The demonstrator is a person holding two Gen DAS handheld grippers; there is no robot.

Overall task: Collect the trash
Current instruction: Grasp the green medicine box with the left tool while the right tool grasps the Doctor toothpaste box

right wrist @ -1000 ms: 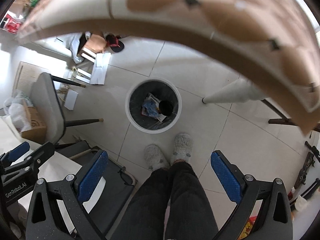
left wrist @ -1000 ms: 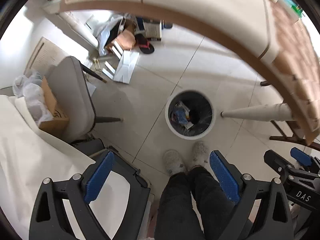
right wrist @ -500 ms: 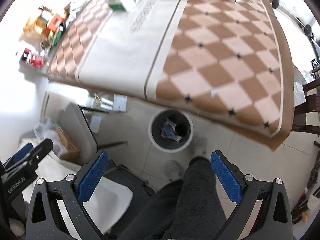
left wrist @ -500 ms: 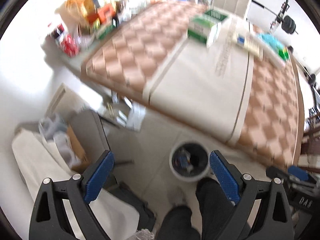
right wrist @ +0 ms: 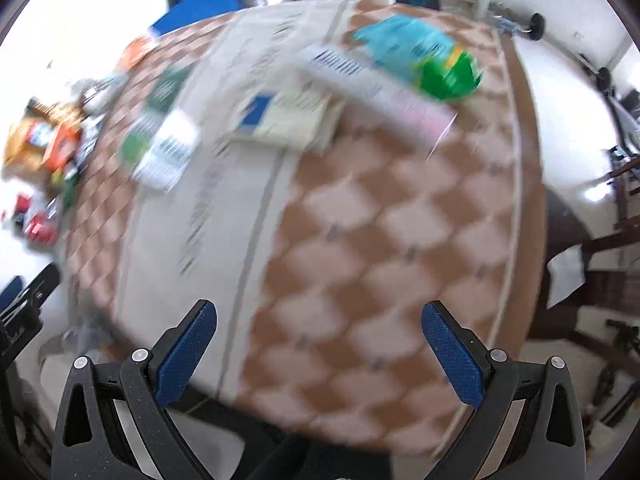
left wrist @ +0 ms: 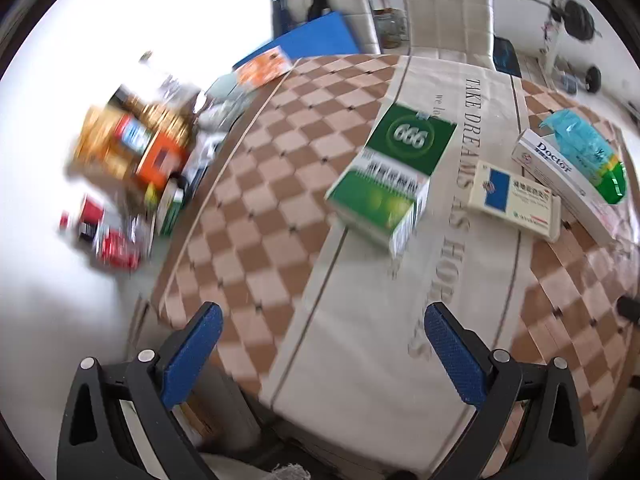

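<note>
Both cameras have swung up from the floor bin to the checkered table (left wrist: 256,216). My left gripper (left wrist: 322,354) and right gripper (right wrist: 318,352) hang spread wide, holding nothing. On the left view, a green box (left wrist: 390,172) lies at twelve o'clock, a cream box (left wrist: 514,200) at one, a white carton (left wrist: 560,180) and teal packet (left wrist: 584,152) near two.

A green-and-white cardboard box (left wrist: 390,172) lies flat ahead of the left tongs (left wrist: 320,344). Right of it lie a cream box with a blue patch (left wrist: 514,200), a long white box (left wrist: 560,178) and a teal-and-green plastic packet (left wrist: 588,152).
</note>
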